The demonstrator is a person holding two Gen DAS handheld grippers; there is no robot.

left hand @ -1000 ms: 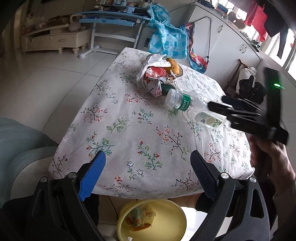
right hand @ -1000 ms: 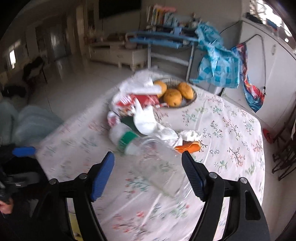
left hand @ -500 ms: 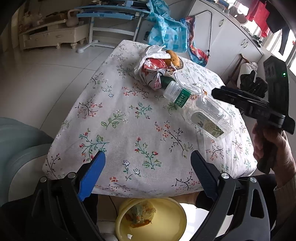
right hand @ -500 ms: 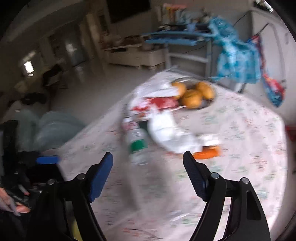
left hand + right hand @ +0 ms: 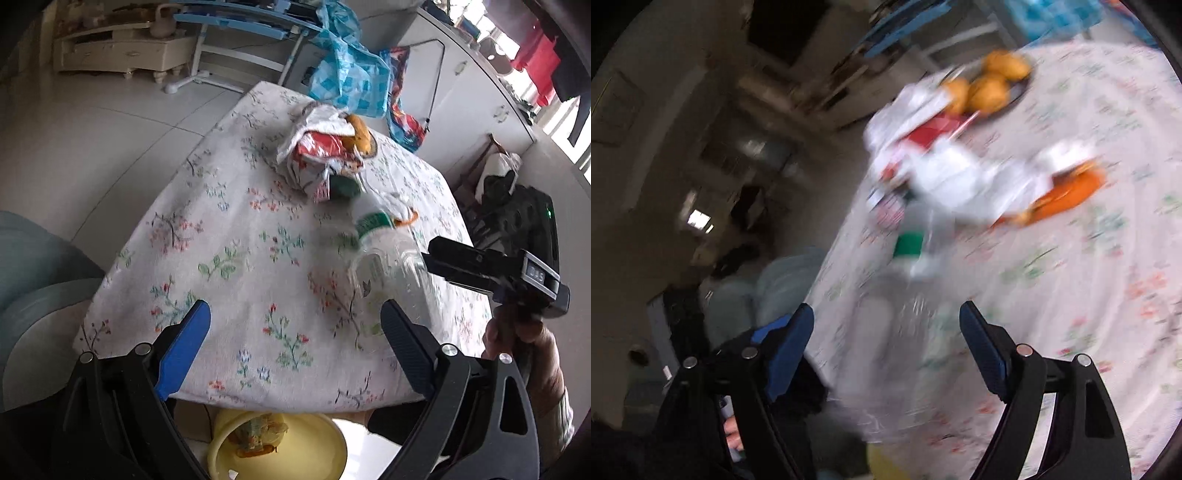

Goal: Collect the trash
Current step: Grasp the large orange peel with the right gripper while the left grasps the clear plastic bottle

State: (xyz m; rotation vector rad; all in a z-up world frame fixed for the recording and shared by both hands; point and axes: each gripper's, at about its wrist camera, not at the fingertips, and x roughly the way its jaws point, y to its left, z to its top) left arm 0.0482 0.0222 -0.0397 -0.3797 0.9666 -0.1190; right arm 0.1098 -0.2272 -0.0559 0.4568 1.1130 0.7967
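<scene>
Near the right edge of the surface [image 5: 258,236] the clear bottle [image 5: 384,258] lies with its capped end toward the far corner, straight ahead of the nearer right claw [image 5: 886,332], fingers apart and empty, while the left claw [image 5: 295,325] hangs apart, empty.

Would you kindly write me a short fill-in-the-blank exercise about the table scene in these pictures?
1. The clear plastic bottle carries a ____ label.
2. The tablecloth is printed with ____.
3. Below the table's near edge stands a ____ basin with scraps in it.
4. The left gripper holds ____.

Missing words: green; flowers; yellow; nothing
</scene>
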